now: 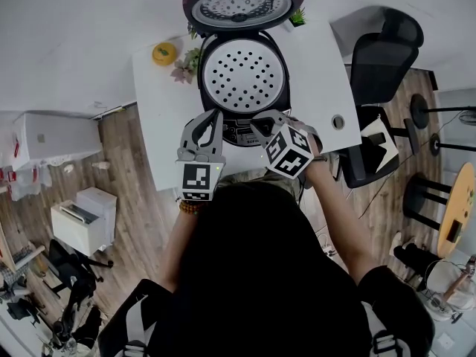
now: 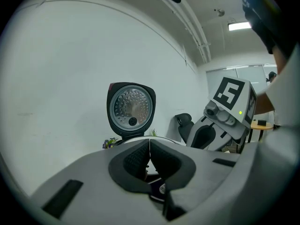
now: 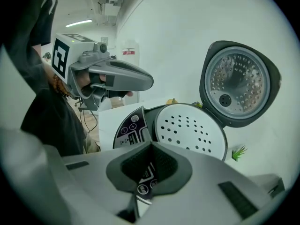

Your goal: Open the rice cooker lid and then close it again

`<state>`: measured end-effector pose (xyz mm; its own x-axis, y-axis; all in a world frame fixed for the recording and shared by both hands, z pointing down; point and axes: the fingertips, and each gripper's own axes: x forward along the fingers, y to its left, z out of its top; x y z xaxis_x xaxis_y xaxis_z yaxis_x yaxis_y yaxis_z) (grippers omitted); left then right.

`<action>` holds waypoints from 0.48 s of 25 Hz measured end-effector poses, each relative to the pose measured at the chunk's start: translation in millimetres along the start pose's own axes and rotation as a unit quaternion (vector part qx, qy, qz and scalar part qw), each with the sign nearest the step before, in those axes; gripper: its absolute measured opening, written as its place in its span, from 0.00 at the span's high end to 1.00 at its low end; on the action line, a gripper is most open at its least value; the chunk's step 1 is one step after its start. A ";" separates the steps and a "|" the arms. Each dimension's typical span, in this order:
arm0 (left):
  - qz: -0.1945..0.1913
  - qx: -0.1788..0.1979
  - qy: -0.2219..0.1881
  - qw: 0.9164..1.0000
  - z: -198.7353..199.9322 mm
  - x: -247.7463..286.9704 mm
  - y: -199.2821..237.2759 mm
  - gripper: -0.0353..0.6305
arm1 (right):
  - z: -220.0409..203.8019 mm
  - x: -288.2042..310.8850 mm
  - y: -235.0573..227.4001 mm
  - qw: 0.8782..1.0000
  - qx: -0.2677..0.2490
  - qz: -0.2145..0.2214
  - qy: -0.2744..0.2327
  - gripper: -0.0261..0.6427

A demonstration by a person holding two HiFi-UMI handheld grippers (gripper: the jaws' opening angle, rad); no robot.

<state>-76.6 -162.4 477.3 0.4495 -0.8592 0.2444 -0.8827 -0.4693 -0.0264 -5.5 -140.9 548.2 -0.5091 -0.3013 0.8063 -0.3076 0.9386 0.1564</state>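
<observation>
Left gripper [image 1: 213, 114] and right gripper [image 1: 260, 123]: both jaws pressed together, nothing between them, tips at the front edge of the rice cooker [image 1: 277, 65], near its control panel [image 3: 129, 130]. Cooker stands on a white table [image 1: 160, 117]. Lid [image 1: 242, 2] is raised upright at the rear, leaving the perforated steamer tray [image 1: 242, 73] exposed.

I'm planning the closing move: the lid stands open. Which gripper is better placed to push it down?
Probably left. The left gripper, shut, aims straight at the upright lid; the right gripper, shut, tilts down over the control panel, lid off to its side.
</observation>
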 end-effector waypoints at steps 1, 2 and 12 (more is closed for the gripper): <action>0.001 -0.001 0.000 1.000 0.0 -0.1 0.4 0.91 | 0.2 -0.1 0.0 1.000 0.001 -0.001 0.000 0.92; 0.001 -0.001 0.000 1.000 0.0 -0.2 0.6 0.91 | 0.4 -0.2 0.1 1.000 0.001 -0.001 -0.001 0.92; -0.002 0.001 0.002 1.000 -0.4 -0.4 -3.0 0.91 | 0.2 -0.9 0.5 1.000 0.009 0.001 -0.006 0.92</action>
<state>-74.2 -160.6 477.6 0.4525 -0.8564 0.2485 -0.8806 -0.4731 -0.0270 -5.3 -140.2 547.4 -0.5196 -0.3025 0.7990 -0.3215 0.9357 0.1452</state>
